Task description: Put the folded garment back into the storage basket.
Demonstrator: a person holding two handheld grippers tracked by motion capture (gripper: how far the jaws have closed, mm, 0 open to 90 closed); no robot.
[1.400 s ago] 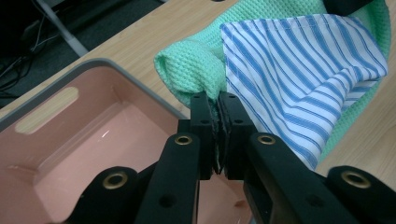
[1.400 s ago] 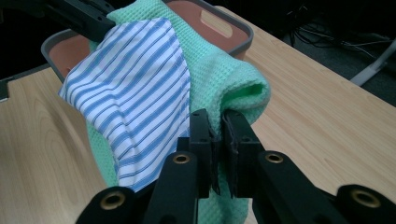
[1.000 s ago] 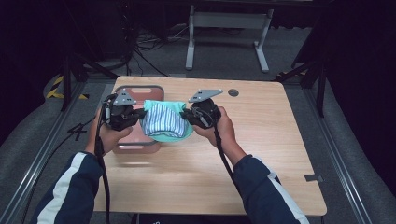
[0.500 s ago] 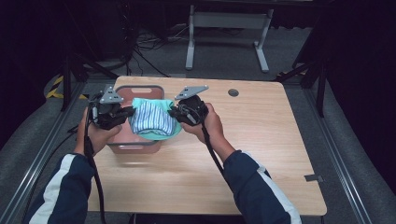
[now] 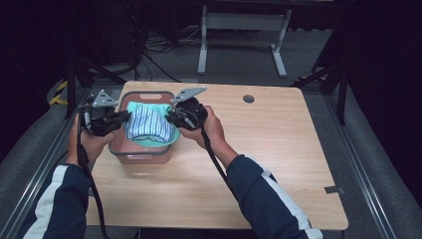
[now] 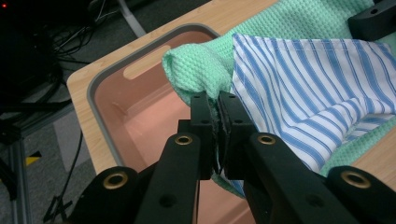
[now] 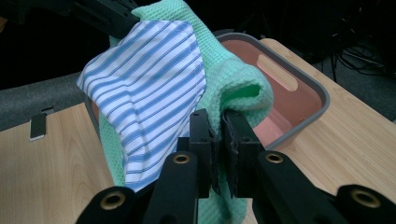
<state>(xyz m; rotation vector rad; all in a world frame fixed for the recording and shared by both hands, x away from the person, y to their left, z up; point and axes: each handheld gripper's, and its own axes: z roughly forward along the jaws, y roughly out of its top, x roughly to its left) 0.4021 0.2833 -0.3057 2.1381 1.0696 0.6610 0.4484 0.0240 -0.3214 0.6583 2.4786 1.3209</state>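
Note:
A green waffle towel (image 5: 160,141) with a blue-striped white cloth (image 5: 147,124) lying on it hangs between my two grippers, over a pink bin with a grey rim (image 5: 141,158). The left gripper (image 5: 122,118) is shut on the bundle's left edge, and the right gripper (image 5: 172,118) is shut on its right edge. In the left gripper view the jaws (image 6: 218,100) pinch the green towel (image 6: 201,65) beside the striped cloth (image 6: 303,88), above the bin (image 6: 126,116). In the right gripper view the jaws (image 7: 217,116) pinch a fold of green towel (image 7: 236,88); the striped cloth (image 7: 149,79) drapes left.
The bin stands at the back left of a wooden table (image 5: 278,149), close to its left edge. A round cable hole (image 5: 248,98) sits near the back edge. A metal stand (image 5: 239,30) and cables lie on the dark floor behind.
Both hands have carried the cloth bundle leftward, from beside the bin's right edge to over the bin. Both grips are unchanged.

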